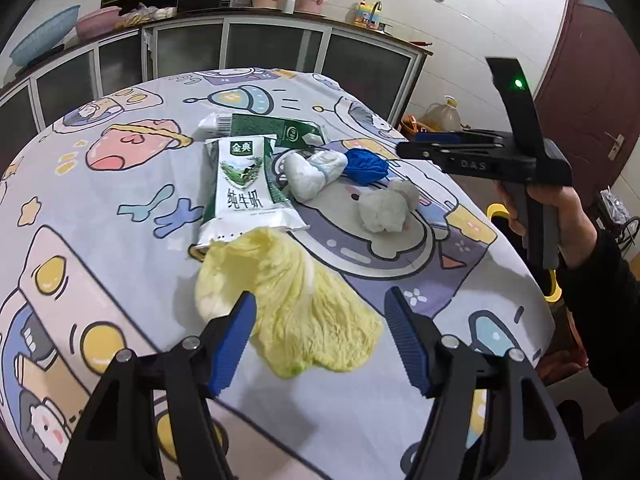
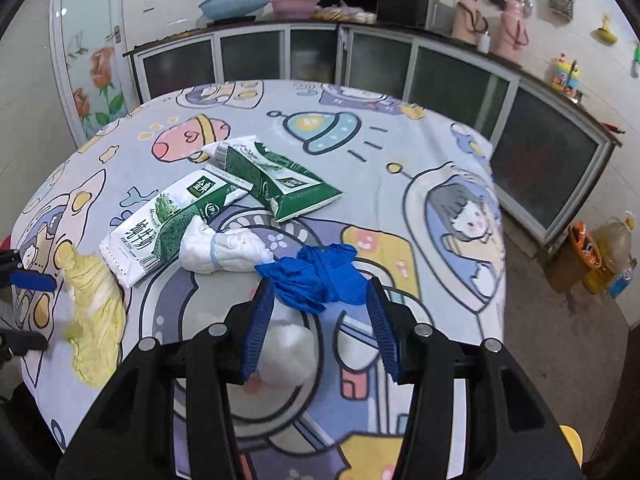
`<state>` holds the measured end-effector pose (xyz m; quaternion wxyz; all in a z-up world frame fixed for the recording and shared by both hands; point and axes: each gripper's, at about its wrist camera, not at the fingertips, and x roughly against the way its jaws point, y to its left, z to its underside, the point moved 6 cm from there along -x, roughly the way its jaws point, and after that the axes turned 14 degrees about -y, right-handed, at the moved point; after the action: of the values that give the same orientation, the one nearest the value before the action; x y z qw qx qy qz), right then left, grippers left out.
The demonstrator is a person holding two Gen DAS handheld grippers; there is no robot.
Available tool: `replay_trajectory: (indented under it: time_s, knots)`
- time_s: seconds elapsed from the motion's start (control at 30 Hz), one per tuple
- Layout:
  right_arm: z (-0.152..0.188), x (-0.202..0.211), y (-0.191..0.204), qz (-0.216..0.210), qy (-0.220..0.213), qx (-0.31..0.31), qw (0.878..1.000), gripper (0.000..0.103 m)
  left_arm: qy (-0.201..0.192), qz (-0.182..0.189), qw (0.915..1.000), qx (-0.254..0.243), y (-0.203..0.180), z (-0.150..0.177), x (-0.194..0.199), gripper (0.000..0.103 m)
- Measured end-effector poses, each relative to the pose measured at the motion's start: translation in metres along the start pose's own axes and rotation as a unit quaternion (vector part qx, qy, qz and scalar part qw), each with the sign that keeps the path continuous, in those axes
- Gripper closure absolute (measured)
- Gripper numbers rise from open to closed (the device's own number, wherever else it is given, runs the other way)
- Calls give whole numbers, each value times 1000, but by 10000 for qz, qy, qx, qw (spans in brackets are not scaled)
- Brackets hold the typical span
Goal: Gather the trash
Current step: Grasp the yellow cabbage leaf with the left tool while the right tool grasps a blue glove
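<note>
Nothing looks collected yet, as far as I can judge: every scrap I can see lies on the table, and I see no bin for certain.

Nearest my left gripper is the cabbage leaf, lying flat between the spread jaws, neither pad pressing on it; its long axis runs from about 11 o'clock to 5 o'clock in the left view. My right gripper hangs half open and empty over the white paper wad, with the blue glove just past its tips at 12 o'clock.

Farther off, the white glove stretches from 9 to 3 o'clock, touching the blue one. Beyond lie the near milk carton, pointing toward 1 o'clock, and the far milk carton angled toward 11 o'clock.
</note>
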<state>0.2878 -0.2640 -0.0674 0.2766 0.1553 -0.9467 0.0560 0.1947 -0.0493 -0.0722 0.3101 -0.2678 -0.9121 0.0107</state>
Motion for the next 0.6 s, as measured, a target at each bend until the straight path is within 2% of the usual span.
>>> replay_trajectory:
  time_s: [0.17,0.37,0.47,0.5,0.53,0.57,0.6]
  knots:
    - [5,-23,2,-174,318,13,9993,57,225,78,9996,150,3,3,-17,40]
    - [13,-49,-4,-140,642,-50,9978,57,361,144,9987,332,9,2,-32,40]
    - [18,-59,-4,-217,790,-116,9966,62,463,216,9980,369,8,5,-40,41]
    - [19,-61,-5,-230,834,-155,9961,64,486,229,9979,362,7,5,-43,44]
    - [20,-62,-5,-265,870,-208,9956,67,509,216,9979,348,7,6,-45,53]
    - [20,-62,-5,-265,870,-208,9956,78,557,176,9977,328,7,7,-47,57]
    - [20,-63,-6,-313,880,-343,9950,82,592,147,9976,323,8,8,-49,66]
